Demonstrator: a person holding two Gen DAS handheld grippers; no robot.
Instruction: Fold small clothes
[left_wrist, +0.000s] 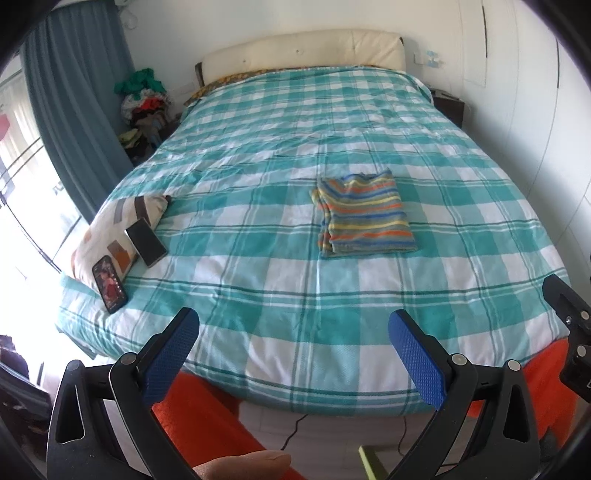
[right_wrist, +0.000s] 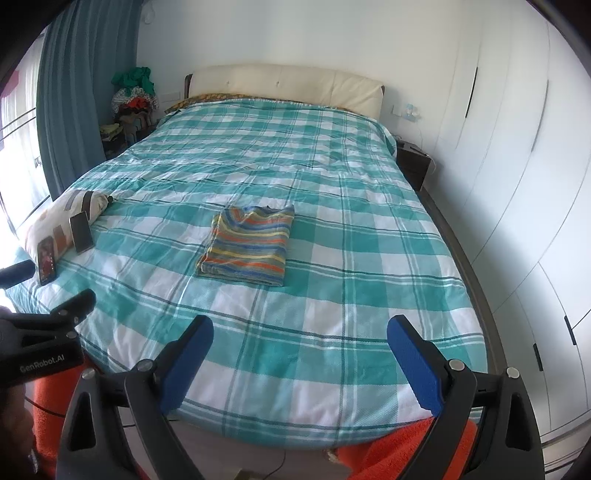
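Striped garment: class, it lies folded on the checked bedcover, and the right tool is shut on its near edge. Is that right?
Not quite. The striped garment does lie folded on the bedcover, but the right wrist view shows the right tool open, short of it and touching nothing.

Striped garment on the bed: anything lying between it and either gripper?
Nothing visible. Only bare checked bedspread lies between the folded striped garment and the open left gripper and right gripper. The two phones sit on the pillow, off to the left.
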